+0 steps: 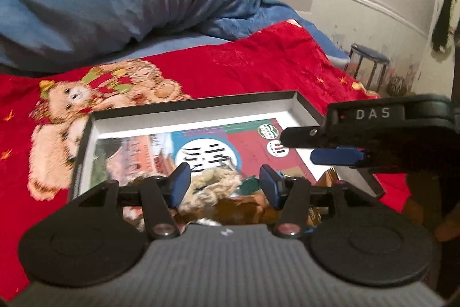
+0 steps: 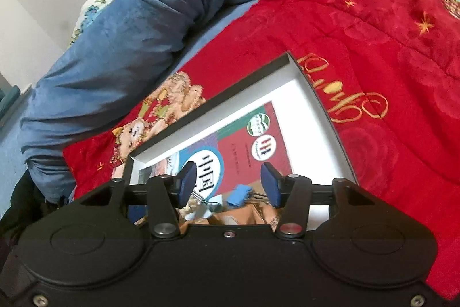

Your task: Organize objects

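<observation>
- Left tongs [image 1: 224,186] released, hovering over rope bundle [image 1: 212,186] inside box [image 1: 304,105].
- Right tongs [image 2: 228,187] released above blue clip [image 2: 238,195].
- Box on red blanket [image 2: 359,33], on bed.

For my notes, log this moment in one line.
left tool: open, empty | right tool: open, empty | both over box | book inside

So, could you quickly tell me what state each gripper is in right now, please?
Left gripper: open, holding nothing, above a cream fuzzy item in the box.
Right gripper: open, nothing gripped.
</observation>
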